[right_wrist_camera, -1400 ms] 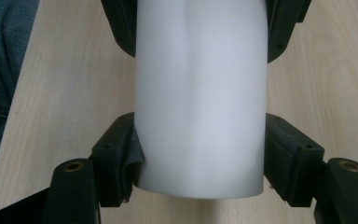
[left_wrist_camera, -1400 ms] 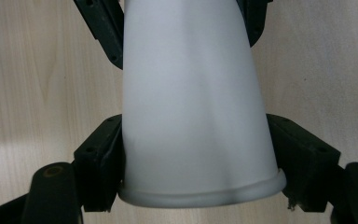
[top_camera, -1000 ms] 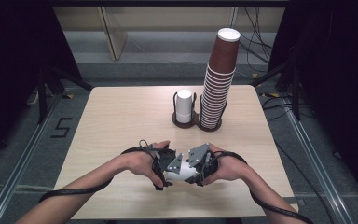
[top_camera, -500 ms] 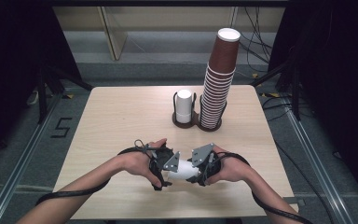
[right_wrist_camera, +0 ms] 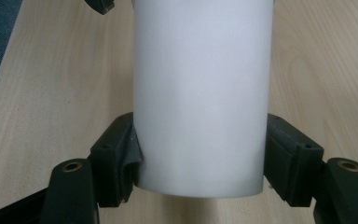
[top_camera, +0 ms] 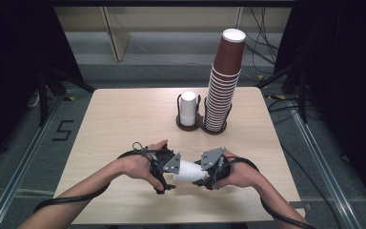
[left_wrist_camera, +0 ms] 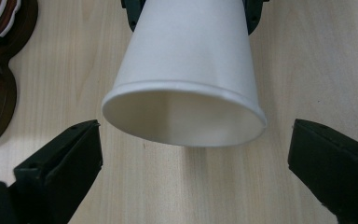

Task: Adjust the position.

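A white paper cup (top_camera: 188,171) lies level just above the wooden table (top_camera: 124,119), between my two hands near the front edge. My right gripper (top_camera: 204,172) is shut on its narrow bottom end, and both pads (right_wrist_camera: 116,154) press the cup's wall (right_wrist_camera: 200,93). My left gripper (top_camera: 173,172) faces the cup's open mouth (left_wrist_camera: 186,112). Its jaws have just been opening and now stand wide on either side of the rim, touching nothing. The left gripper (left_wrist_camera: 196,129) is open.
A tall stack of brown paper cups (top_camera: 224,86) stands in a black double holder (top_camera: 201,125) at the table's middle back. A short white cup stack (top_camera: 188,107) fills the holder's other ring. The holder's edge (left_wrist_camera: 0,93) shows at the left of the left gripper view.
The left gripper's jaws have spread away from the cup's rim and the left hand has drawn back a little to the left. The right gripper keeps its grip on the cup.
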The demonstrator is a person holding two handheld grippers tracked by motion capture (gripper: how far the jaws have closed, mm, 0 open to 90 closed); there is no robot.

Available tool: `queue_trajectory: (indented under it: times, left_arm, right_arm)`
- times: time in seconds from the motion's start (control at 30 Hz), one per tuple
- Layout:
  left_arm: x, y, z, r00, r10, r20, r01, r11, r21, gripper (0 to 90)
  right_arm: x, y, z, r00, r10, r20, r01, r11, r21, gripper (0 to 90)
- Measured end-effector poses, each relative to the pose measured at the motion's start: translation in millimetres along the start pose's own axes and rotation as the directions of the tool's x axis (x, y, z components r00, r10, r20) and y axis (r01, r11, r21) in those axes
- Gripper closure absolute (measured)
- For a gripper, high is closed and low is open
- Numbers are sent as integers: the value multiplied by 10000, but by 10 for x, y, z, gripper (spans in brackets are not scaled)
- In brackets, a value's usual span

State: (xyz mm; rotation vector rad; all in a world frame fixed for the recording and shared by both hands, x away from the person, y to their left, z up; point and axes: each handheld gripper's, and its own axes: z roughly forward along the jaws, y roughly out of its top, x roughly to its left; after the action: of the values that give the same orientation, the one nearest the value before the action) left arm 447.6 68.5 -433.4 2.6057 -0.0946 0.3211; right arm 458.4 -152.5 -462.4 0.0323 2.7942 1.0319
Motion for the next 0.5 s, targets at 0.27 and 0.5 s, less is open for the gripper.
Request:
queue_trajectory:
  times: [0.27, 0.5]
  left_arm:
    - [20, -40, -36, 9991, -411, -42, 408, 9973, -605, 17]
    - [56, -64, -89, 9974, -717, -1, 712, 9912, -1111, 12]
  right_arm:
    - [19, -103, -42, 9992, 190, 338, -171, 9983, -550, 342]
    - [33, -213, -95, 9959, 702, 569, -639, 9924, -1052, 342]
